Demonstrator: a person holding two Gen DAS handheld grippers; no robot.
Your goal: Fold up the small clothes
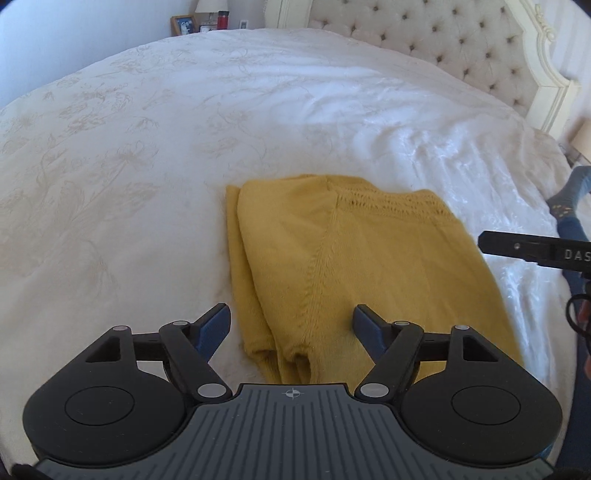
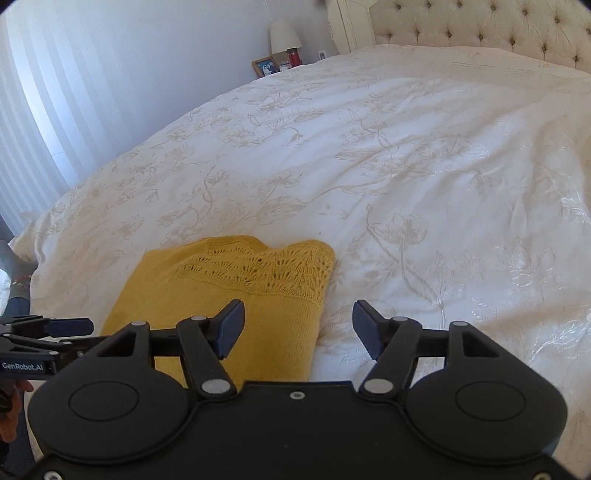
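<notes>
A mustard yellow knit garment lies folded into a rough rectangle on the white bedspread. It also shows in the right wrist view, with its lace-knit edge at the far end. My left gripper is open and empty, hovering over the garment's near left edge. My right gripper is open and empty over the garment's right edge. The right gripper's finger shows at the right of the left wrist view. The left gripper's finger shows at the left of the right wrist view.
A tufted cream headboard stands at the far right. A nightstand with a picture frame, a red bottle and a lamp is beyond the bed. A person's socked foot is at the bed's right edge.
</notes>
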